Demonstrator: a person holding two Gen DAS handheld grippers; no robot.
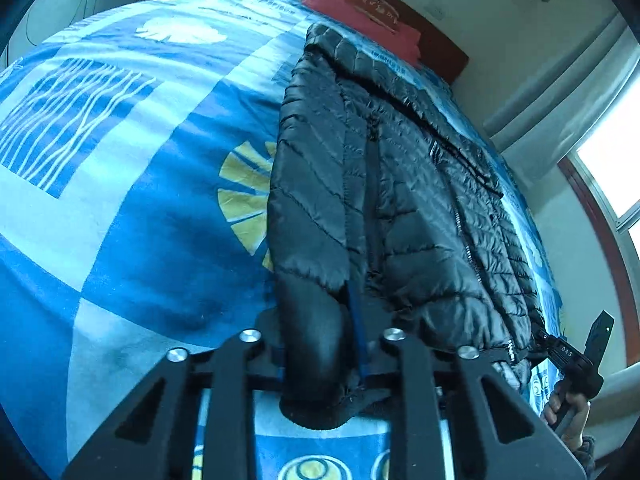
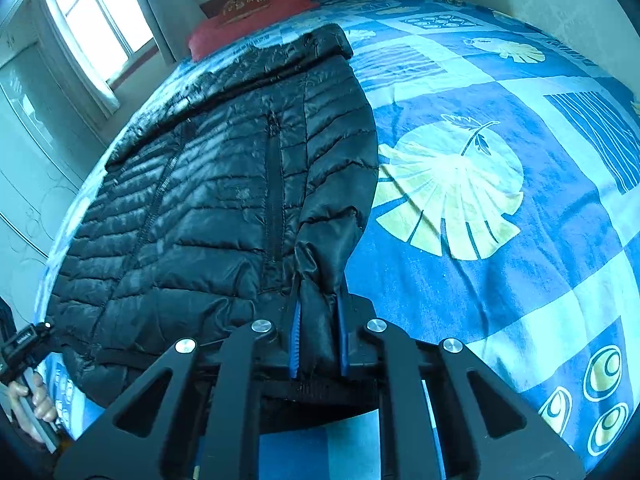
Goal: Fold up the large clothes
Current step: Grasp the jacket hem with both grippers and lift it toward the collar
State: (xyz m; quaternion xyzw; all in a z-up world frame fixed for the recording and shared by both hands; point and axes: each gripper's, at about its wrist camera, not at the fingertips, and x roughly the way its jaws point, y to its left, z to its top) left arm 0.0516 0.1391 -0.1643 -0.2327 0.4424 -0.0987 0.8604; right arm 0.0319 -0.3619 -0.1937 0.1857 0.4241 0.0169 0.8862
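Observation:
A black quilted puffer jacket (image 1: 400, 184) lies front up, collar far away, on a blue patterned bedsheet (image 1: 140, 216). It also shows in the right wrist view (image 2: 208, 184). My left gripper (image 1: 320, 344) is shut on the jacket's sleeve cuff at its near left edge. My right gripper (image 2: 318, 332) is shut on the sleeve end at the jacket's near right edge. The blue finger pads (image 2: 295, 336) press the fabric from both sides. Each gripper appears at the edge of the other's view, the right gripper (image 1: 576, 360) and the left gripper (image 2: 24, 344), held by a hand.
A red pillow (image 2: 248, 12) lies at the head of the bed against a dark headboard (image 1: 440, 40). A window (image 2: 96, 12) with curtains stands beside the bed. White cabinet doors (image 2: 28, 152) line the wall. The sheet (image 2: 500, 200) stretches wide beside the jacket.

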